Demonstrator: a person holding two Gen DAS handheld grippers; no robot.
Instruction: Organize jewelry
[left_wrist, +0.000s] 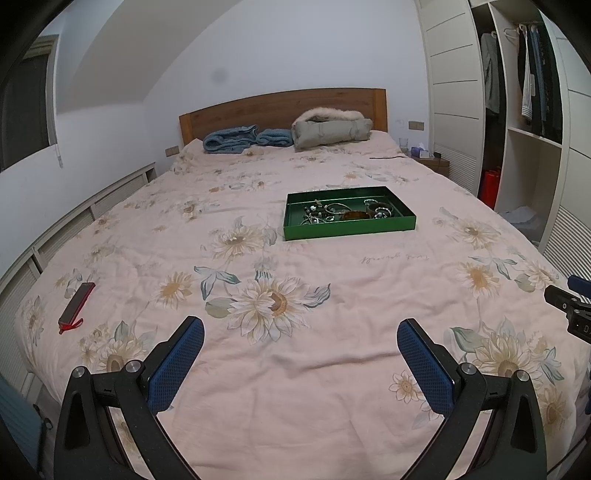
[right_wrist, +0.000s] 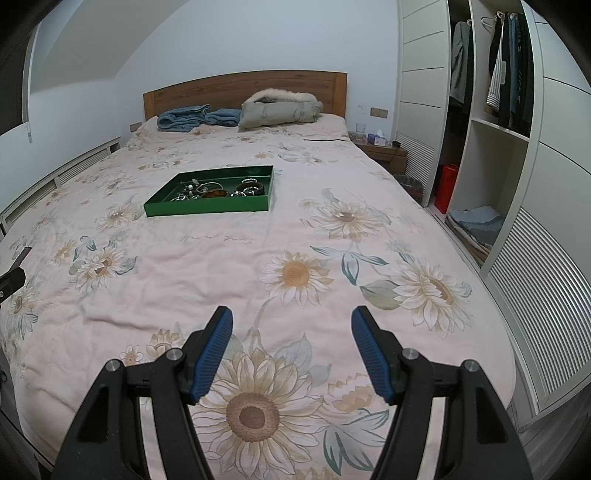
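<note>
**Operator:** Bedroom setting, with a bed (right_wrist: 332, 236) under a pale floral quilt as the work surface. Confirm location of the task items.

**Technician:** Jewelry (right_wrist: 216, 190) lies heaped in a shallow green tray (right_wrist: 207, 211) resting on the quilt, mid-bed and well ahead of both tools. Visible contents: several metal bangles, one amber-brown bangle, and smaller bead or chain pieces too fine to separate at this range.

**Operator:** Handling characteristics?

**Technician:** Judged, not measured. Bangles: light, rigid, smooth, likely to slip between pads. Grip across the band, not the open centre. Chains and beads: limp, prone to snag on neighbours, so lift slowly from a free end. Tray: thin-walled and light on a soft mattress. Expect it to tilt or slide if pressed at one rim.

**Operator:** Tool status?

**Technician:** Left hand-held gripper (left_wrist: 301, 334): jaws spread wide, nothing between them. Right hand-held gripper (right_wrist: 291, 326): jaws also well apart, holding nothing. Both hover over bare quilt near the foot of the bed.

**Operator:** Surroundings?

**Technician:** A dark flat case with a red strap (left_wrist: 75, 306) lies near the left edge. Folded clothing is at the headboard (left_wrist: 280, 107), and an open wardrobe (right_wrist: 491, 129) stands to the right.
</note>
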